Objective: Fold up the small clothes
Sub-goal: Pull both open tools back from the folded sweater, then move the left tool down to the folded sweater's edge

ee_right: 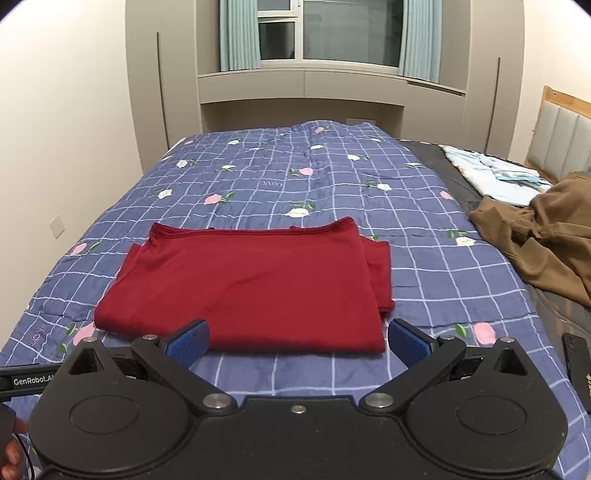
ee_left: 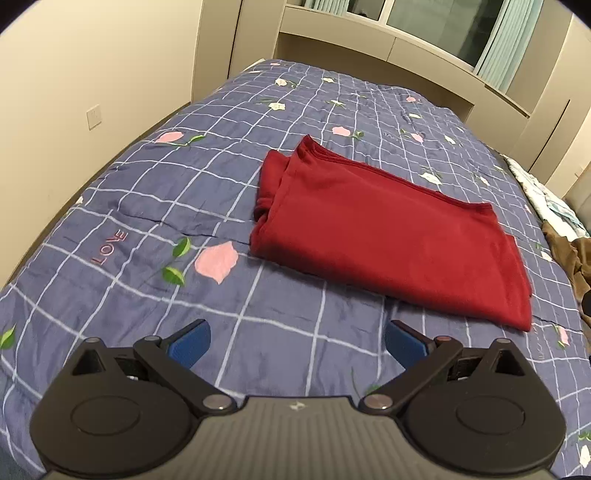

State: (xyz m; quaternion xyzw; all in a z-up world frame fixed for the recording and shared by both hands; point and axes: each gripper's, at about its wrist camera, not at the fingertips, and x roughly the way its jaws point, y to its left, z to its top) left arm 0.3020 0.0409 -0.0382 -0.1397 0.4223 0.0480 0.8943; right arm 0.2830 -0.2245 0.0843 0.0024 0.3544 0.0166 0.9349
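Observation:
A dark red garment (ee_left: 388, 232) lies folded into a flat rectangle on the blue checked quilt (ee_left: 147, 206). It also shows in the right wrist view (ee_right: 251, 280), with folded layers along its right side. My left gripper (ee_left: 297, 341) is open and empty, above the quilt just short of the garment's near edge. My right gripper (ee_right: 298, 341) is open and empty, right at the garment's near edge, its blue pads (ee_right: 188, 343) apart on either side of that edge.
A crumpled brown garment (ee_right: 546, 236) lies on the bed at the right, with light blue folded cloth (ee_right: 495, 177) behind it. A wall (ee_left: 74, 92) runs along the bed's left side. Cabinets and a window (ee_right: 314, 33) stand beyond the bed.

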